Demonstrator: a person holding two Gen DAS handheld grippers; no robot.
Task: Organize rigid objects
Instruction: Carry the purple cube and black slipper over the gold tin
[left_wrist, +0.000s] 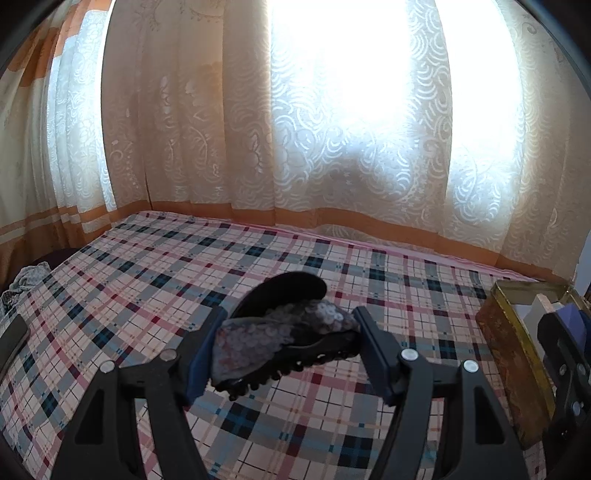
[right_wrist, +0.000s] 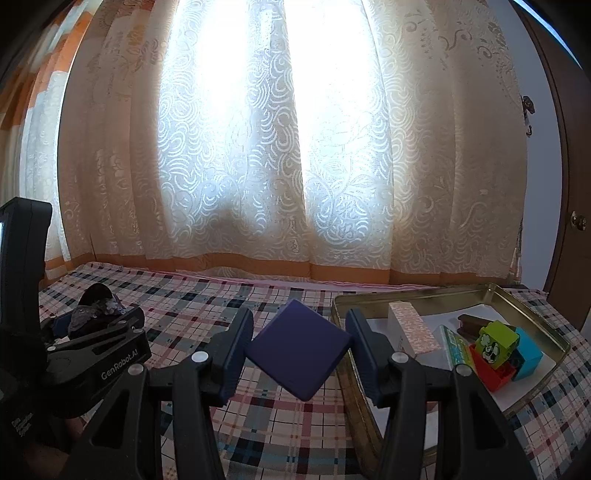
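Observation:
My left gripper (left_wrist: 288, 345) is shut on a black hair claw clip with a sequined bow (left_wrist: 288, 332), held above the plaid cloth. It also shows at the left of the right wrist view (right_wrist: 94, 314). My right gripper (right_wrist: 299, 349) is shut on a flat purple square box (right_wrist: 299, 349), held corner to corner just left of the gold metal tin (right_wrist: 524, 314). The tin holds a pink patterned box (right_wrist: 413, 328), colourful toy blocks (right_wrist: 506, 350) and a small brown item (right_wrist: 471, 325). The tin's side shows at the right of the left wrist view (left_wrist: 517, 369).
A plaid cloth (left_wrist: 147, 280) covers the bed or table. Lace curtains (left_wrist: 332, 147) hang close behind it. A dark flat object (left_wrist: 11, 343) lies at the left edge, near a crumpled cloth (left_wrist: 26, 280). A brown door (right_wrist: 569, 184) stands at the right.

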